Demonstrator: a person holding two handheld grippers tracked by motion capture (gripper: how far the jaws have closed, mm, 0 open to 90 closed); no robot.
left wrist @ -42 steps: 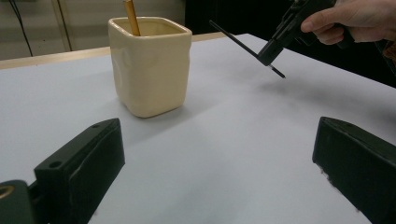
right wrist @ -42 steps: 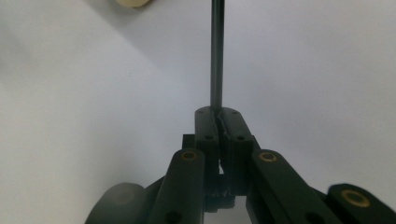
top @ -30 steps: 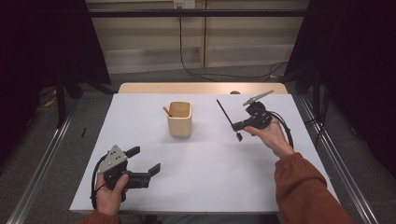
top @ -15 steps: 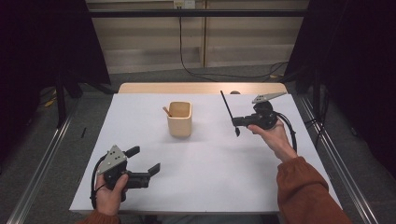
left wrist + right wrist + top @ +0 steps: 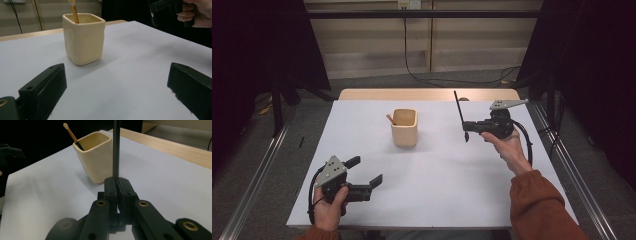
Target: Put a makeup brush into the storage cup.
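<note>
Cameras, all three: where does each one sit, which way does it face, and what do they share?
High view: above the table, looking forward and down; both forearms, left gripper, right gripper.
Left gripper view: on that gripper, facing the cup between open jaws.
Right gripper view: along shut jaws gripping a black stick.
Shared: the cup.

No readable text, label, brand, number or sign on any surface in view.

Sole standing obstacle on the white table: the cream cup, centre, a brush leaning out toward its 10 o'clock. Open surface surrounds it from 3 through 9 o'clock. The right gripper, raised at 3 o'clock, carries an upright black stick.
</note>
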